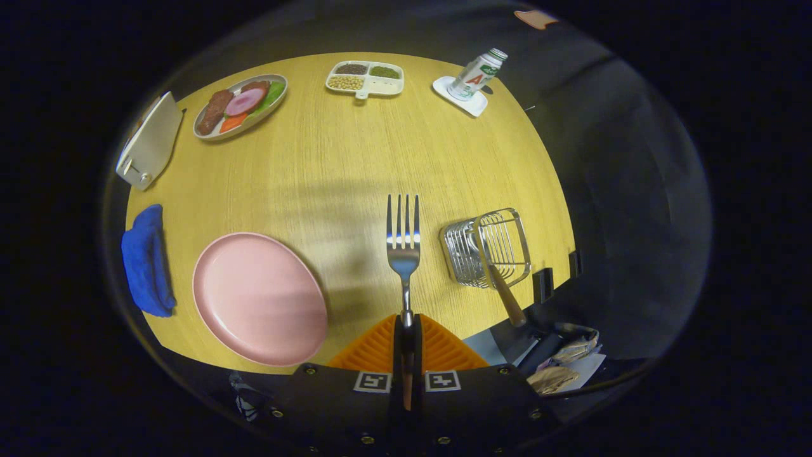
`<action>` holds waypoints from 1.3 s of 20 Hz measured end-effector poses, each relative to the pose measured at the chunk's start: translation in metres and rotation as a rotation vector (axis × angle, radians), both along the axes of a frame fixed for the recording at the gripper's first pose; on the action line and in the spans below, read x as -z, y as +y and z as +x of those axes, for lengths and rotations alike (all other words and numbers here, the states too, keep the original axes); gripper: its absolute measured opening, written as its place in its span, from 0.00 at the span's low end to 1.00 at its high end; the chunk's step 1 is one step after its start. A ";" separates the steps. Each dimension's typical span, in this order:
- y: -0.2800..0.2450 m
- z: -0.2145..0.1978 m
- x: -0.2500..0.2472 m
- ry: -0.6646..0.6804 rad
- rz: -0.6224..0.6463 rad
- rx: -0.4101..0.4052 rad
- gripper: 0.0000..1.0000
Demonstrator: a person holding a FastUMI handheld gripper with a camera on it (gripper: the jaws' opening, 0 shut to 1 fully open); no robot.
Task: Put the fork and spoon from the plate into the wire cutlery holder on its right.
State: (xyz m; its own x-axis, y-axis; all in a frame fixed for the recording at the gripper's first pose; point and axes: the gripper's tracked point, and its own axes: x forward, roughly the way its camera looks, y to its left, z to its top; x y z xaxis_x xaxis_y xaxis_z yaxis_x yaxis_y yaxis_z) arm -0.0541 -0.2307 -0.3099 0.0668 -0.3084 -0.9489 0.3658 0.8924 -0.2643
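Note:
My gripper is shut on the metal fork, whose handle runs down between the orange fingers. The fork's tines point straight ahead, held high above the wooden table. To the left of the fingers lies the pink plate, bare. To the right of the fork stands the wire cutlery holder. A wooden-handled utensil, likely the spoon, leans in the holder with its handle sticking out toward me.
A blue cloth lies left of the plate. Farther off are a white stand, a plate of food, a divided dish of beans and a bottle on a white coaster. The table edge runs just right of the holder.

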 end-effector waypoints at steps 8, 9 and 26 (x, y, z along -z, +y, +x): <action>-0.062 -0.032 0.003 0.052 -0.017 0.104 0.05; -0.068 -0.035 0.003 0.062 -0.017 0.110 0.05; -0.102 -0.045 0.029 0.232 0.059 0.093 0.05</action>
